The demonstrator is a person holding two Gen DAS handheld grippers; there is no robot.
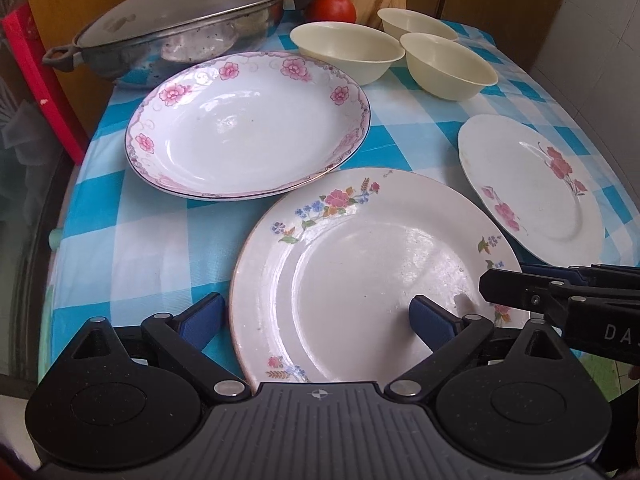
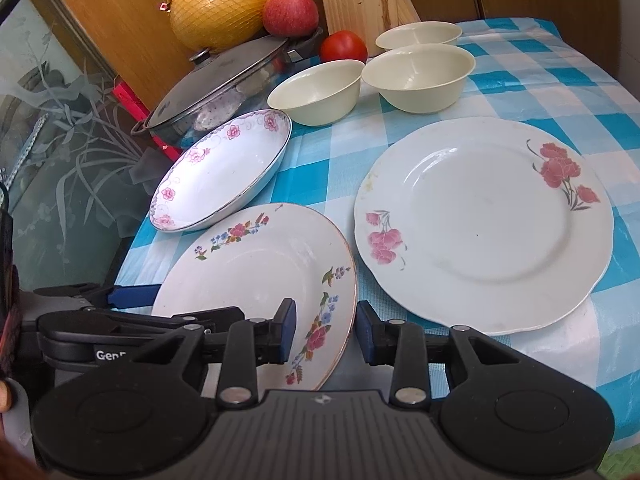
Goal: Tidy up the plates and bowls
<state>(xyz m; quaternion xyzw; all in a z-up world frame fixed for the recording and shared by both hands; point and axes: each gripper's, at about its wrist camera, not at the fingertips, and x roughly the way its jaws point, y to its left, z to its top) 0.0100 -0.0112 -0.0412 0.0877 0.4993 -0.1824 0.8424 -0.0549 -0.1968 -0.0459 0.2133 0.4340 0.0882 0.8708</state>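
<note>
The nearest plate (image 2: pixel 256 264), with small mixed flowers on its rim, sits at the near edge of the checked tablecloth (image 2: pixel 540 80), at about 6 o'clock in both views. It looks like glazed china: stiff, smooth, probably slippery and easy to chip, and heavy enough to tip if held at one point. The thin raised rim is the only place to take hold, and both tools are there. The right gripper (image 2: pixel 326 332) straddles the rim at the plate's 4 o'clock with its blue pads apart, not yet pinching. The left gripper (image 1: pixel 316 316) is spread wide, one pad over the plate, the other off its 9 o'clock side over the cloth.

At 2 o'clock from it lies a second plate (image 2: pixel 484 224) with red carnations, close beside it; at 11 o'clock a deep dish (image 1: pixel 248 124) with pink blossoms. Three cream bowls (image 1: pixel 346 52) stand at 12 to 1 o'clock, likely light plastic.

The near rim of the flowered plate is hidden under the gripper bodies, so whether it overhangs the table cannot be told. A lidded pan (image 1: pixel 180 20) and a tomato (image 1: pixel 332 8) stand at the back.
</note>
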